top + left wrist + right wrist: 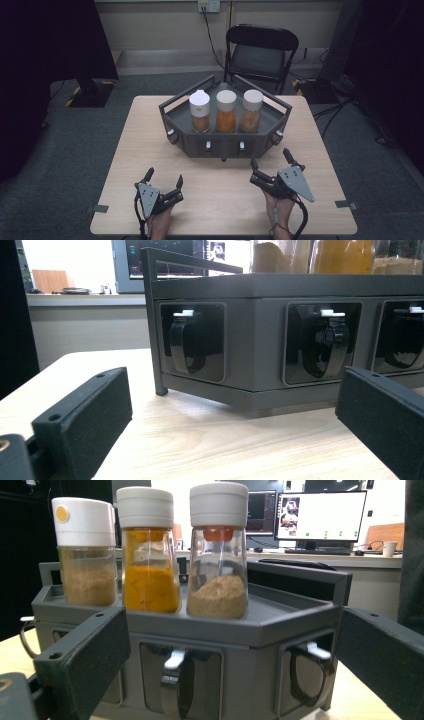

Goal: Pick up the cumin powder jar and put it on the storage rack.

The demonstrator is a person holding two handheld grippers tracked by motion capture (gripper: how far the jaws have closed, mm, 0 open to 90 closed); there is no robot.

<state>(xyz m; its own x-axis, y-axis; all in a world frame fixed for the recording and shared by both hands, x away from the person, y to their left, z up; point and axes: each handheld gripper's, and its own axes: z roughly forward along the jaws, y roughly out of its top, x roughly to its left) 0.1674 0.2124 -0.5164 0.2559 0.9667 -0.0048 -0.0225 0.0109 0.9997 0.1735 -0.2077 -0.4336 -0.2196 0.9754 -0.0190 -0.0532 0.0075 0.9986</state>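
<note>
table (150, 150) pale wood; chair (260, 50) behind; floor probably carpet.

Grey rack (225, 142); white-capped jars (226, 111); orange powder.

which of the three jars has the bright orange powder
The middle jar: its powder is vivid orange, while the left jar and right jar hold duller tan powder.

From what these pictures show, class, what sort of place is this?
Probably a lab or office workroom: computer monitors on a desk behind, a folding chair, and a wooden table bearing a grey rack of spice jars.
</note>
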